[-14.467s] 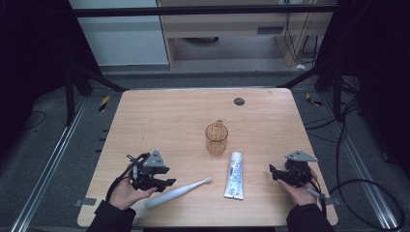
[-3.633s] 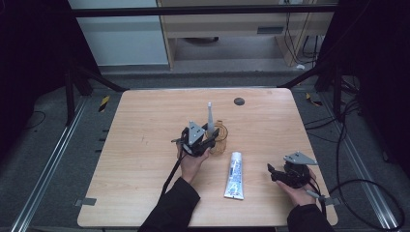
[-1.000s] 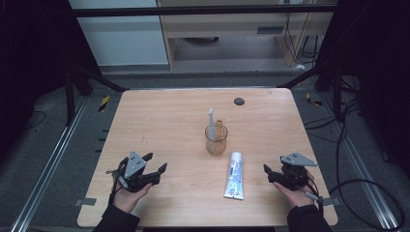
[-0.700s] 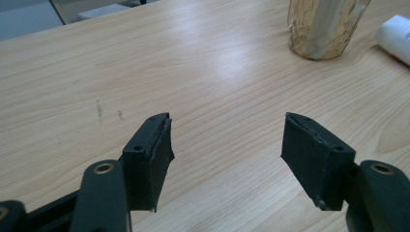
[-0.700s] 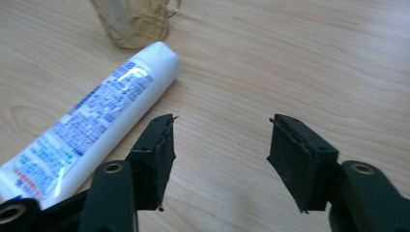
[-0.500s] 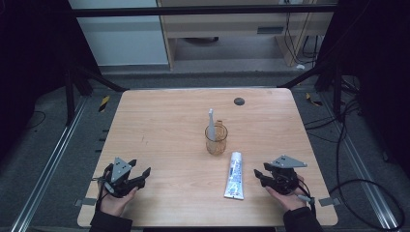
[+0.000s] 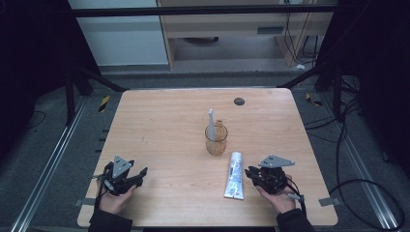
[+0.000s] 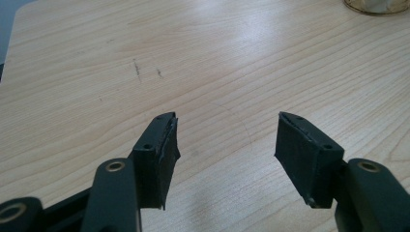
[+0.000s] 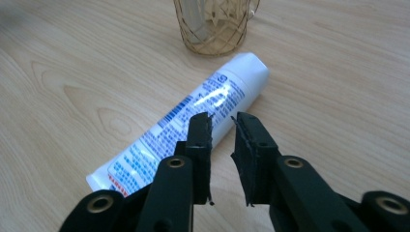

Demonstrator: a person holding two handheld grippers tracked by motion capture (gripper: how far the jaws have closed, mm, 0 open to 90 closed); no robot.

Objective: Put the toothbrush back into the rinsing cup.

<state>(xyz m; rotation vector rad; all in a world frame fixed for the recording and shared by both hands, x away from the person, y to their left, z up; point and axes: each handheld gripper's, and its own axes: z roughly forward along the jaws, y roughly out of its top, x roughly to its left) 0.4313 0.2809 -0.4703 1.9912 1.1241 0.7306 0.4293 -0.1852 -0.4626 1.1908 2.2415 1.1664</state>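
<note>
A white toothbrush point(image 7: 211, 123) stands upright in an amber glass cup point(image 7: 216, 140) at the middle of the wooden table point(image 7: 164, 125). Just right of and nearer than the cup lies a white toothpaste tube point(image 7: 235, 175). My right gripper point(image 7: 249, 173) sits close beside the tube's right side. In the right gripper view its jaws point(image 9: 223, 118) are a narrow gap apart, holding nothing, above the tube point(image 9: 217, 92), with the cup point(image 9: 212, 29) beyond. My left gripper point(image 7: 140, 175) rests near the front left corner, wide open point(image 8: 226, 140) over bare wood.
A small dark round disc point(image 7: 239, 101) lies near the table's far edge. The cup's base point(image 8: 374, 6) shows at the top right of the left gripper view. Dark frame posts and cables surround the table on the floor.
The left gripper carried the toothbrush from the table into the cup, let go and drew back to the front left. The right gripper has shifted left toward the toothpaste tube.
</note>
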